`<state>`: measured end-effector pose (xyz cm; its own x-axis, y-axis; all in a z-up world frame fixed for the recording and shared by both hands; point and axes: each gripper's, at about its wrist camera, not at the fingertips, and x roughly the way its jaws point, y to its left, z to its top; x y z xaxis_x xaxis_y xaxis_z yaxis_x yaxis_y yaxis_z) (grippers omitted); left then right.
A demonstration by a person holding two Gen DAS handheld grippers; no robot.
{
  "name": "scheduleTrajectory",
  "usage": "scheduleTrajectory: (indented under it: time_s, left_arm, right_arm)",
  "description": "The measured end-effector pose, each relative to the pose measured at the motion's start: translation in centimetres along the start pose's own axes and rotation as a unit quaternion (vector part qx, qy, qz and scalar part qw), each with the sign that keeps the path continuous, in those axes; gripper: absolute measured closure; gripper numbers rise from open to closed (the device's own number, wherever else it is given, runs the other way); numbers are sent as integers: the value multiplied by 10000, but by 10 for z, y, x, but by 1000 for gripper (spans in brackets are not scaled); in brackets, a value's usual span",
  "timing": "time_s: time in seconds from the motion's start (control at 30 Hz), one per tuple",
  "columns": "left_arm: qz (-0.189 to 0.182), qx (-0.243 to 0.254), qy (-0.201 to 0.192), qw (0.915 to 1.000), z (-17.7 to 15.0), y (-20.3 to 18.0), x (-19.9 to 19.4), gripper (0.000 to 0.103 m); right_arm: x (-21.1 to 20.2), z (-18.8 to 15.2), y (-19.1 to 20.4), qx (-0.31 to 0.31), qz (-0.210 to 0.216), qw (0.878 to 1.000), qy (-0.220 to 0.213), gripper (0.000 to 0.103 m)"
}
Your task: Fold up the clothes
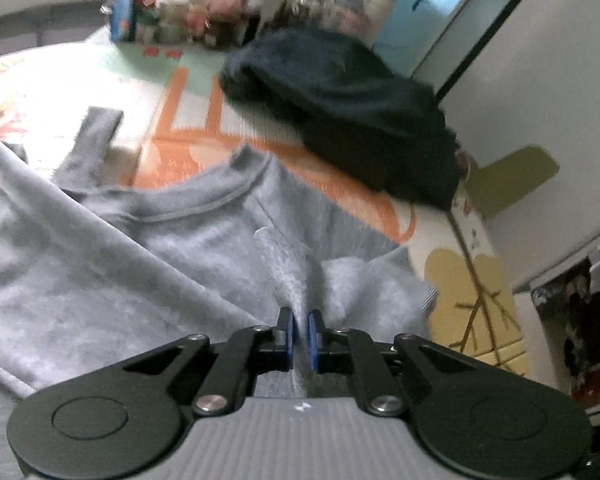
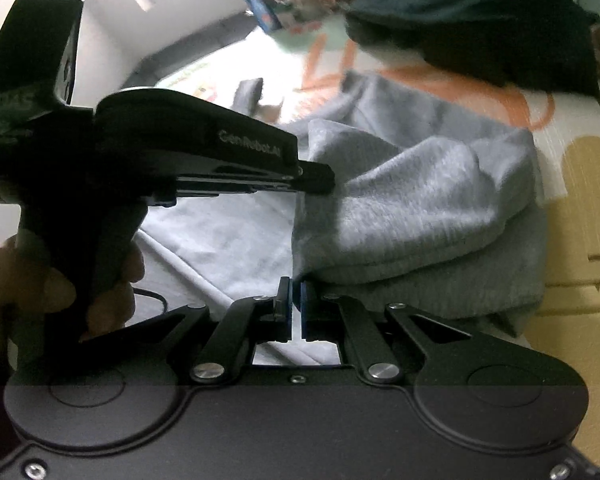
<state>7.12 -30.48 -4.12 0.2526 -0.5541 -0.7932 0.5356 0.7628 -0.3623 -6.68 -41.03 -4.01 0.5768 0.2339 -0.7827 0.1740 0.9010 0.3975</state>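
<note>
Pinching the grey sweatshirt (image 1: 148, 272), both fingers grip cloth; only the right view shows the hand (image 2: 40, 280).

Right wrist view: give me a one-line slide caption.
Right gripper and left gripper, both shut on a grey sweatshirt, over a patterned mat.

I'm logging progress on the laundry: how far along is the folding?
Done: little, the grey knit sweatshirt lies spread and rumpled. In hand: the left gripper and right gripper both have jaws shut on its bunched fabric. Left: finishing that fold, then the dark navy garment heaped behind.
</note>
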Motion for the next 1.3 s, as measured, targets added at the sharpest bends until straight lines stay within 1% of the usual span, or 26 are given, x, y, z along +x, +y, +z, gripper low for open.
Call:
scheduleTrajectory:
  time_s: [0.17, 0.3, 0.4, 0.47, 0.5, 0.57, 0.6, 0.67, 0.7, 0.73, 0.77, 0.83, 0.87, 0.9, 0.93, 1.03, 1.17, 1.23, 1.3]
  left_arm:
    - [193, -154, -430, 9988, 1, 13, -39, 95]
    - [417, -355, -557, 9969, 1, 37, -59, 95]
    - [480, -500, -454, 9966, -3, 53, -62, 95]
    - [529, -595, -374, 9961, -8, 63, -63, 94]
    - [552, -631, -326, 9959, -10, 67, -62, 91]
    - [578, -665, -215, 9959, -15, 73, -58, 90]
    - [576, -672, -165, 9959, -18, 75, -56, 90]
    - [566, -647, -63, 9963, -24, 78, -53, 86]
    - [549, -635, -36, 9965, -26, 79, -51, 83]
    - [546, -608, -22, 9967, -27, 78, -50, 79]
    - [544, -581, -7, 9968, -29, 78, -48, 77]
    - [524, -512, 5, 9973, -30, 76, -47, 69]
    - [500, -456, 5, 9977, -30, 74, -46, 66]
    - [484, -379, 1, 9981, -30, 72, -46, 61]
    - [488, -302, -18, 9984, -30, 69, -47, 57]
    - [468, -68, -40, 9989, -32, 60, -47, 53]
    - [364, 220, 78, 9991, -38, 47, -40, 52]
    - [311, 392, 151, 9986, -42, 38, -35, 51]
    - [267, 619, 201, 9975, -45, 27, -29, 50]
  right_arm:
    - [-8, 4, 22, -194, 191, 9996, -96, 100]
    - [-3, 1, 43, -371, 371, 9986, -10, 100]
    - [9, -6, 60, -603, 415, 9971, 184, 100]
    - [20, -12, 68, -700, 395, 9960, 382, 96]
    - [25, -15, 72, -744, 381, 9953, 485, 96]
    - [36, -22, 76, -789, 308, 9937, 735, 89]
    - [41, -26, 77, -766, 294, 9930, 851, 88]
    - [47, -33, 77, -702, 318, 9916, 1039, 87]
    - [48, -36, 78, -701, 310, 9911, 1091, 87]
    - [47, -37, 79, -751, 279, 9910, 1072, 87]
    - [43, -38, 79, -793, 258, 9915, 1001, 87]
    - [32, -33, 78, -827, 231, 9934, 766, 86]
    - [26, -30, 77, -834, 211, 9942, 652, 83]
    - [20, -25, 75, -789, 160, 9953, 547, 82]
    - [13, -20, 70, -726, 90, 9964, 433, 81]
    - [-6, -4, 50, -502, -193, 9985, 119, 81]
    - [-25, 18, 19, -162, -629, 9976, -223, 80]
    - [-28, 27, 2, 60, -839, 9960, -309, 80]
    - [-24, 33, -15, 287, -913, 9949, -312, 80]
